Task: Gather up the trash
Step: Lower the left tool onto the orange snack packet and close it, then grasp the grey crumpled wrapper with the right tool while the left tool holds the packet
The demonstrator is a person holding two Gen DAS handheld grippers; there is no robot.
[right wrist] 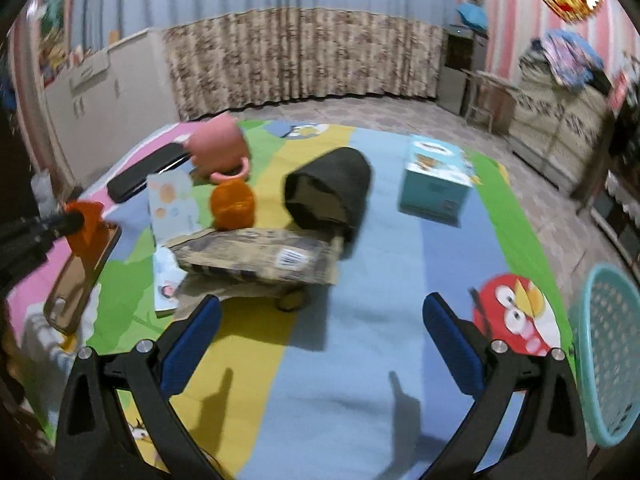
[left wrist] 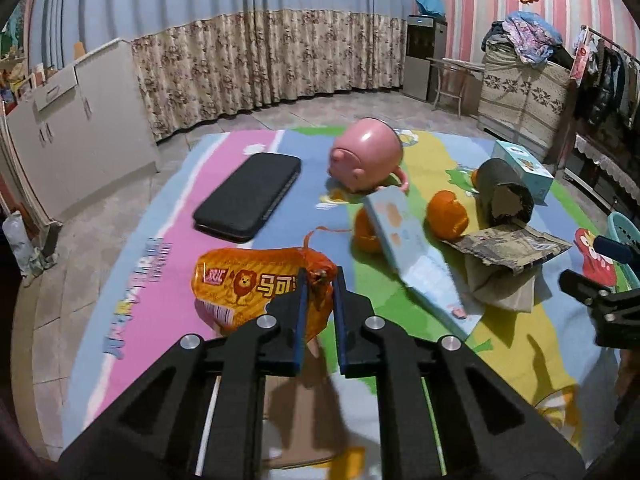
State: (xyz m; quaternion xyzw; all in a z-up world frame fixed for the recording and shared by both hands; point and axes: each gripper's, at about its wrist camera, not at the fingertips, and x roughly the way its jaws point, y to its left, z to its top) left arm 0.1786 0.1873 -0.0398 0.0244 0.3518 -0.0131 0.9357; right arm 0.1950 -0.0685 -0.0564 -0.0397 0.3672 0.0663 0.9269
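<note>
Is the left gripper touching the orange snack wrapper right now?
Touching. In the left wrist view, the left gripper has its jaws pinched on the twisted end of the orange snack wrapper, with no gap visible.

Orange lion-print snack wrapper (left wrist: 248, 280), pink piggy-bank (left wrist: 366, 156), black case (left wrist: 248, 196), teal basket (right wrist: 612, 352) on a pastel-striped cartoon mat (right wrist: 360, 360).

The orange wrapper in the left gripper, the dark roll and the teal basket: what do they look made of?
Orange wrapper, pinched by the left gripper: thin glossy plastic film, judging by its crinkles and shine.
Dark roll: probably cardboard, matte, with a torn brown edge at its open end.
Teal basket: looks like moulded plastic, with a perforated wall.
</note>
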